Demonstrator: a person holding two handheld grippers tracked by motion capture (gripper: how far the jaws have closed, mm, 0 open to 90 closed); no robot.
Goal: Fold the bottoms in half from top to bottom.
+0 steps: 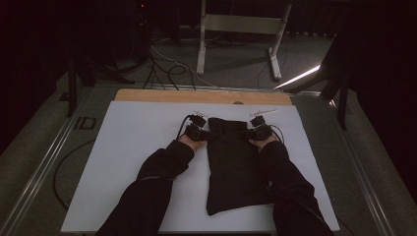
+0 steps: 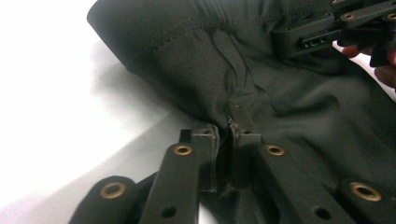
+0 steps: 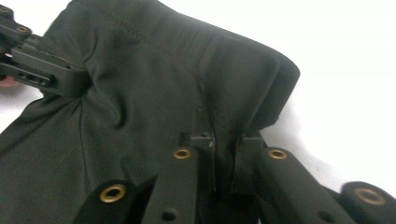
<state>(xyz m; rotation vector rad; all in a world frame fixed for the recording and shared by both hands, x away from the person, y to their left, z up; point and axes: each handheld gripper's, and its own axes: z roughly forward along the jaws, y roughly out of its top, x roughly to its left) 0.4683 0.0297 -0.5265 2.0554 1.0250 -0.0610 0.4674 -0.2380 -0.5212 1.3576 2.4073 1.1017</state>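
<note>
Both the left tool point(image 2: 229, 135) and right tool point(image 3: 224, 140) pinch bunched folds of the dark, finely woven garment point(image 1: 231, 162).

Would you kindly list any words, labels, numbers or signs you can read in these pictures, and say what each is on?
"ID": large pale letters on the dark mat left of the white table, high view.
Black garment: no label or print readable in either gripper view.
Nothing else is legible.
</note>
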